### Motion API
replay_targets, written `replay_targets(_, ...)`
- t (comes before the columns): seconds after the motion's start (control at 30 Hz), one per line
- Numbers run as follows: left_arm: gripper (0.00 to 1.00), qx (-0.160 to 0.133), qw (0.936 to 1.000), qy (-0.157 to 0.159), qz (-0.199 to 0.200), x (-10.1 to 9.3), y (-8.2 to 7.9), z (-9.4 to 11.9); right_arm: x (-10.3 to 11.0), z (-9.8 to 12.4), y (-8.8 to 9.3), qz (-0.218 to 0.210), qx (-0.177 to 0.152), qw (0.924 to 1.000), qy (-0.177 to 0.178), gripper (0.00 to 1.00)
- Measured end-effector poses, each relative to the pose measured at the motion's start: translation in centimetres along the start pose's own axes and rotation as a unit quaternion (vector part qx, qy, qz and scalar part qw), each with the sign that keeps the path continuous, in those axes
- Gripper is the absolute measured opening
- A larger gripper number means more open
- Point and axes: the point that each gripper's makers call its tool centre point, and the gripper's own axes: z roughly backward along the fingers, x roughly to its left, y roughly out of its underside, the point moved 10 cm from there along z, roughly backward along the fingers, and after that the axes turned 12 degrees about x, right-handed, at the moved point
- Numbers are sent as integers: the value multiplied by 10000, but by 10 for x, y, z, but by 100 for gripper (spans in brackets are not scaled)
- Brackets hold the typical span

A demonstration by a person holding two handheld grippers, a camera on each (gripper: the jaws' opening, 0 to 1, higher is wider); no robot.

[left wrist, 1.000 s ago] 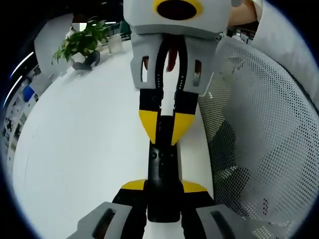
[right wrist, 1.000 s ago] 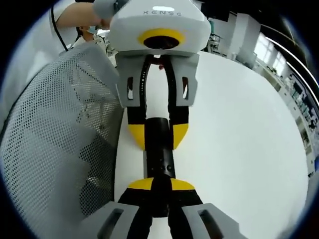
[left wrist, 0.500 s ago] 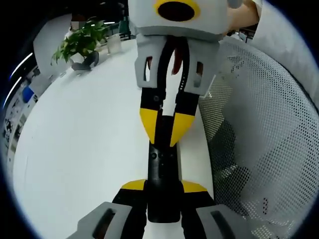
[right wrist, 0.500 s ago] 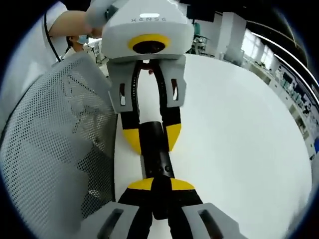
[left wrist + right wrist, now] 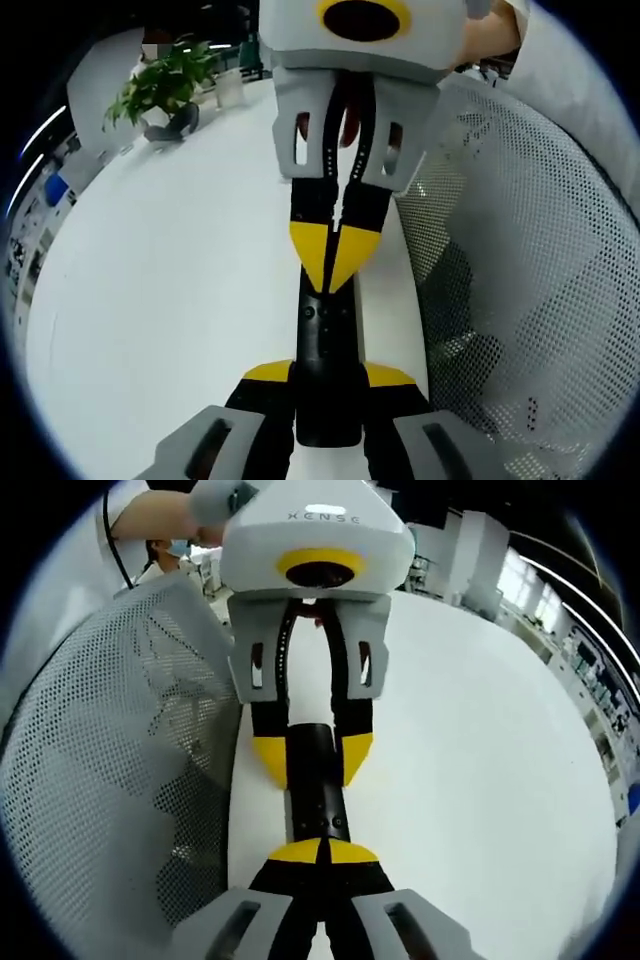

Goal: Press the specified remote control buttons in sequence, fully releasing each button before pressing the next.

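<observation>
A slim black remote control [image 5: 322, 330] is held out over the white table [image 5: 150, 300]. In the left gripper view, my left gripper [image 5: 328, 376] is shut on the remote's near end, yellow tips on either side. My right gripper [image 5: 333, 258] comes from the top with its tips closed together, resting on the remote's upper face. In the right gripper view, my right gripper [image 5: 322, 852] has its yellow tips meeting over the remote control [image 5: 318, 800]. Across from it, the left gripper [image 5: 312, 758] clamps the far end. Which button lies under the tips is hidden.
A grey mesh chair back [image 5: 520, 280] stands close beside the remote, also seen as the mesh chair back [image 5: 110, 760]. A potted plant [image 5: 165, 85] sits at the table's far corner. A person's sleeve [image 5: 60, 570] is behind the chair. Open white table [image 5: 480, 780] spreads on the other side.
My right gripper's jaws have closed from slightly apart to tips together and shifted a little along the remote. The left gripper keeps its hold on the remote.
</observation>
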Motion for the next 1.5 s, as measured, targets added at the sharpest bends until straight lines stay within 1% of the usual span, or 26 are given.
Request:
replay_targets(0.03, 22, 10, 10000, 0, -5, 0, 0, 0, 0, 0, -3, 41, 109, 9999, -6, 0)
replay_targets(0.1, 22, 23, 10000, 5, -11, 0, 0, 0, -2, 0, -5, -131, 194, 9997, -50, 0)
replay_targets(0.17, 22, 21, 10000, 13, -13, 1, 0, 0, -2, 0, -4, -179, 181, 9997, -70, 0)
replay_targets(0.2, 22, 9, 10000, 24, -10, 1, 0, 0, -4, 0, -2, -299, 90, 9994, -131, 0)
replay_targets(0.23, 22, -4, 10000, 37, -25, 1, 0, 0, -4, 1, 0, -619, -40, 9978, -246, 0)
replay_targets(0.3, 23, -3, 10000, 56, -39, 2, 0, 0, -5, 1, 3, -729, -152, 9967, -310, 0)
replay_targets(0.43, 23, 98, 9999, 71, -99, 2, -2, 0, -6, 4, 5, -744, -199, 9961, -435, 0)
replay_targets(0.53, 22, 83, 9998, 139, -132, 4, -2, 0, -5, 5, 6, -652, -151, 9966, -483, 0)
replay_targets(0.6, 22, 65, 9997, 185, -117, 5, -1, 1, -3, 7, 7, -538, -37, 9977, -418, 0)
replay_targets(0.63, 22, 66, 9997, 196, -108, 5, -1, 0, -2, 9, 8, -437, -15, 9984, -372, 0)
replay_targets(0.73, 22, 59, 9998, 159, -131, 3, -1, 0, 2, 8, 7, -316, 35, 9990, -310, 0)
replay_targets(0.77, 22, 49, 9998, 148, -122, 3, -1, 0, 3, 8, 5, -127, 117, 9997, -185, 0)
replay_targets(0.83, 22, 26, 9999, 132, -102, 3, -1, 0, 5, 7, 2, 121, 300, 9995, -18, 0)
replay_targets(0.9, 22, 33, 9999, 120, -99, 3, -1, 0, 7, 6, 0, 223, 352, 9991, 98, 0)
replay_targets(0.97, 22, 56, 9999, 115, -103, 3, -1, 0, 7, 5, 1, 97, 305, 9994, 94, 0)
replay_targets(1.0, 22, 63, 9999, 117, -100, 3, -1, 1, 5, 5, 3, -118, 206, 9997, 38, 0)
replay_targets(1.07, 22, 75, 9999, 113, -104, 3, -1, 1, 4, 5, 6, -412, 73, 9991, -54, 0)
replay_targets(1.13, 22, 78, 9999, 110, -96, 3, -1, 1, 5, 6, 6, -326, 101, 9994, 2, 0)
replay_targets(1.17, 22, 83, 9999, 105, -92, 3, -1, 1, 4, 6, 7, -206, 96, 9997, 25, 0)
replay_targets(1.2, 22, 86, 9999, 104, -90, 3, -2, 1, 4, 6, 8, -214, 83, 9997, 7, 0)
replay_targets(1.27, 22, 94, 9999, 100, -77, 3, -2, 1, 1, 7, 9, -278, 49, 9996, -74, 0)
replay_targets(1.3, 22, 88, 9999, 101, -44, 3, -2, 1, 0, 7, 11, -415, 24, 9990, -160, 0)
replay_targets(1.33, 22, 67, 9999, 91, -3, 3, -1, 1, 0, 7, 12, -463, 46, 9987, -196, 0)
replay_targets(1.5, 22, -52, 9999, 45, 78, 2, 1, 1, 1, 12, 20, -529, 129, 9983, -224, 0)
